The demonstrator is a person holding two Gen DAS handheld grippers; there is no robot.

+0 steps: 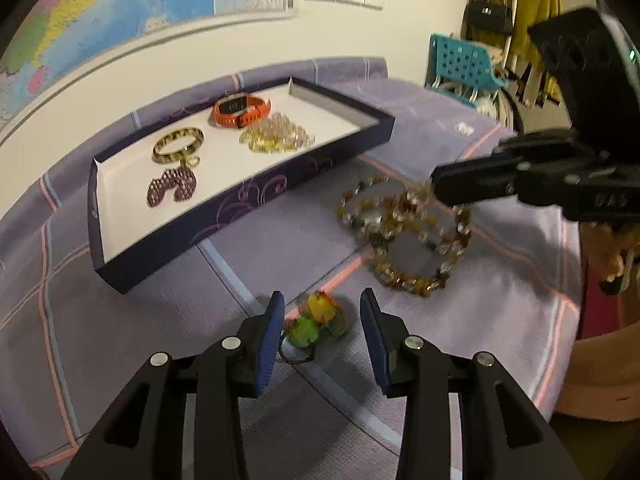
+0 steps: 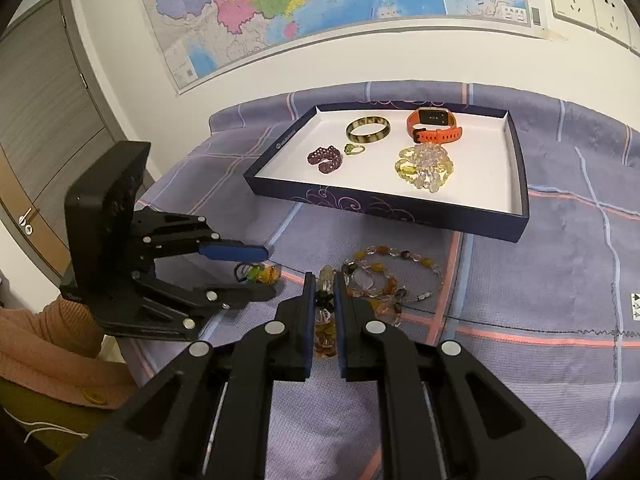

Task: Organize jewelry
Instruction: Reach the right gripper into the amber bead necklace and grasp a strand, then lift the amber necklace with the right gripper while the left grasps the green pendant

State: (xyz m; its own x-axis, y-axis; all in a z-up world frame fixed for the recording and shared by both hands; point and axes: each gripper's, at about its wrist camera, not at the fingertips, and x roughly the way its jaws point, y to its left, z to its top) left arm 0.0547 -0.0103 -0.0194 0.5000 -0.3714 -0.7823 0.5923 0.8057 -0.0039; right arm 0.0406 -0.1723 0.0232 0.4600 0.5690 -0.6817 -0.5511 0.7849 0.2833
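My right gripper (image 2: 322,280) is clamped on a strand of the amber stone necklace (image 2: 394,276), which lies on the tablecloth (image 2: 540,280) in front of the tray's (image 2: 516,152) near edge. My left gripper (image 1: 322,312), jaws partly apart, straddles the green-and-yellow bead bracelet (image 1: 316,320) without pinching it. The tray holds a bangle (image 2: 367,129), orange watch (image 2: 434,124), purple bracelets (image 2: 325,159) and yellow beads (image 2: 424,166); its right part is bare. No lettering is legible.

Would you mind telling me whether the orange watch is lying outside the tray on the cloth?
No, the orange watch lies inside the tray, near its far edge.
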